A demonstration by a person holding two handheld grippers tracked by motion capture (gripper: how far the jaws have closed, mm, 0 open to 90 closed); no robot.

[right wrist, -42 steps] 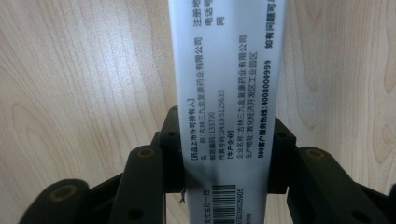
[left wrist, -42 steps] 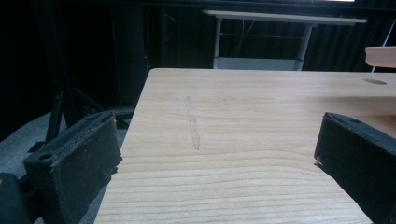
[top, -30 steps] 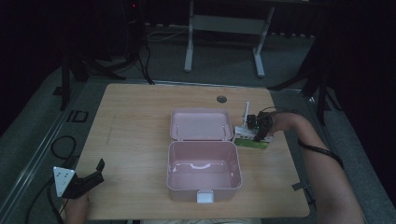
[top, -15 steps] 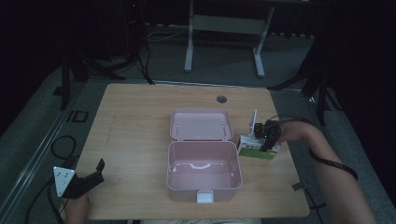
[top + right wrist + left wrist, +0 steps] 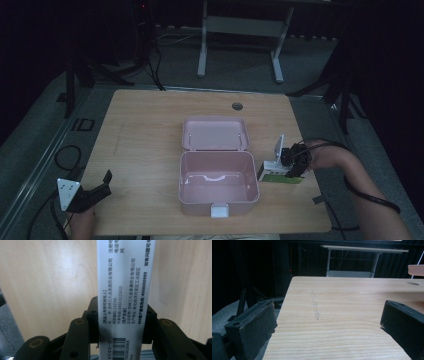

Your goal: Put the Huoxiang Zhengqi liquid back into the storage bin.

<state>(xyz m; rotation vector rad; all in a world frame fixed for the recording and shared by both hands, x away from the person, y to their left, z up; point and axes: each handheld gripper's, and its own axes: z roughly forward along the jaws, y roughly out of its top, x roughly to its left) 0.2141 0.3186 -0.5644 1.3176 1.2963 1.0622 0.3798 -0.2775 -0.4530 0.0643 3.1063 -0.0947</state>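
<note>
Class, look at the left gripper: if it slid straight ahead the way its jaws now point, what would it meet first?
Probably nothing soon. The left gripper rests open near the table's front left corner, and its own view shows bare wooden table ahead. The pink box sits off to its right, apparently outside that line, though depth is uncertain.

white-green carton, beside open pink box

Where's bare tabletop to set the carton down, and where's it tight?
Free: the wide wood left of the pink case, out to the table edge, and the far strip behind its lid. Tight: the right strip, where the right gripper clamps the carton beside the case.
</note>
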